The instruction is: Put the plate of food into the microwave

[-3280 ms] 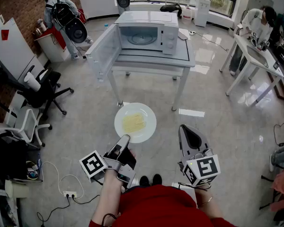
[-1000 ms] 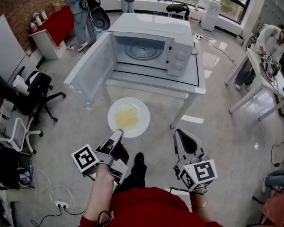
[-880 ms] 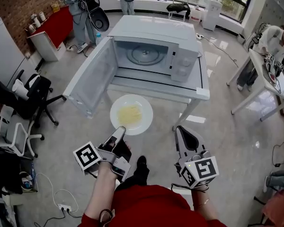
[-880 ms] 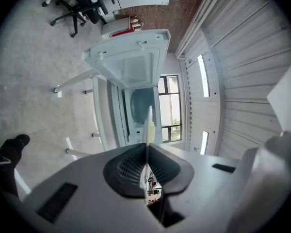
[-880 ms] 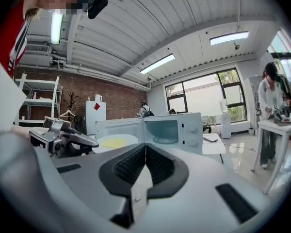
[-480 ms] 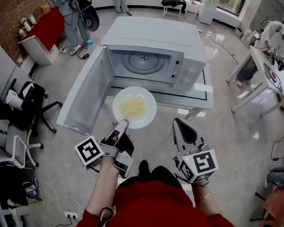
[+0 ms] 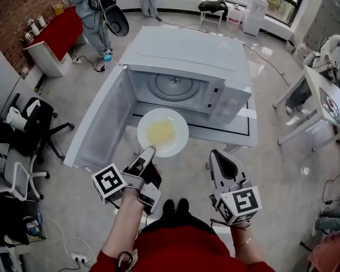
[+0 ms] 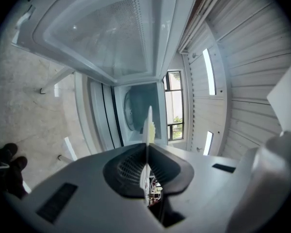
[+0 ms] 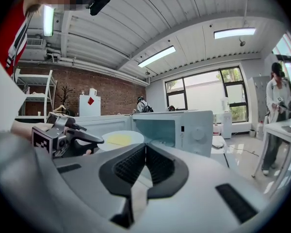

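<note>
plate (image 7: 180, 134): white, round, yellow food (image 7: 160, 132) mid-plate; you held it level by its near rim, just outside the cavity (image 7: 171, 88) | microwave (image 7: 187, 52): white; door (image 7: 99, 123) stood fully open to your left

- Head view: high overhead, tipped steeply down on the microwave (image 7: 187, 52), with the left gripper (image 7: 150, 150) and right gripper (image 7: 215, 154) low in frame.
- Left gripper view: rolled sideways, close in, looking along its jaws into the microwave's open cavity.
- Right gripper view: level, further back, facing the microwave's front.
- All three views share the microwave.
</note>
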{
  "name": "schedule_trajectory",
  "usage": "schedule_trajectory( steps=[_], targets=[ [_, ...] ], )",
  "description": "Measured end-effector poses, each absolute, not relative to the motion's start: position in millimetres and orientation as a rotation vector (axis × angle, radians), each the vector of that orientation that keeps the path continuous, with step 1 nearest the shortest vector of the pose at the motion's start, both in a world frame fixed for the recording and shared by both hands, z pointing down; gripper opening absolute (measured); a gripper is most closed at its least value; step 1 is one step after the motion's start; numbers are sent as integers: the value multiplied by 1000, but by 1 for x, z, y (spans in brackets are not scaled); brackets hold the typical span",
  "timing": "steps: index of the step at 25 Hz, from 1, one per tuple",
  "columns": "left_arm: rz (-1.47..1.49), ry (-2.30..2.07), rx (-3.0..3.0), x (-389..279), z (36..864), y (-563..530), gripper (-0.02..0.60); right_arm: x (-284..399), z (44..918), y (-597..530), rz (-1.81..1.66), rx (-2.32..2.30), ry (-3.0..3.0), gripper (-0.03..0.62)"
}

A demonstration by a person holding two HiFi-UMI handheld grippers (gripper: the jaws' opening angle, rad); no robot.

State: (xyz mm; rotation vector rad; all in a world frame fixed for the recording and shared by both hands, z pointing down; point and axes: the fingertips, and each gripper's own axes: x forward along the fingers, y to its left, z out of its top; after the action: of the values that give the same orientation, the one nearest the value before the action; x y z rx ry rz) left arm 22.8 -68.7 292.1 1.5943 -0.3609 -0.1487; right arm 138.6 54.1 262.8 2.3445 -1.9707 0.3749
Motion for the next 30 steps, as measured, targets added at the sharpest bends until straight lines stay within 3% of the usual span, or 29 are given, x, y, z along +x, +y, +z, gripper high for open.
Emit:
schedule_trajectory(
  steps=[17,30],
  targets=[
    [-190,-458,1720,112,358,-202,23,148,309,-76,313,2214,-1987,15],
    [-144,-427,1716,188,356,-278,23,160,312,-130,185,2136,-2035,15]
  ],
)
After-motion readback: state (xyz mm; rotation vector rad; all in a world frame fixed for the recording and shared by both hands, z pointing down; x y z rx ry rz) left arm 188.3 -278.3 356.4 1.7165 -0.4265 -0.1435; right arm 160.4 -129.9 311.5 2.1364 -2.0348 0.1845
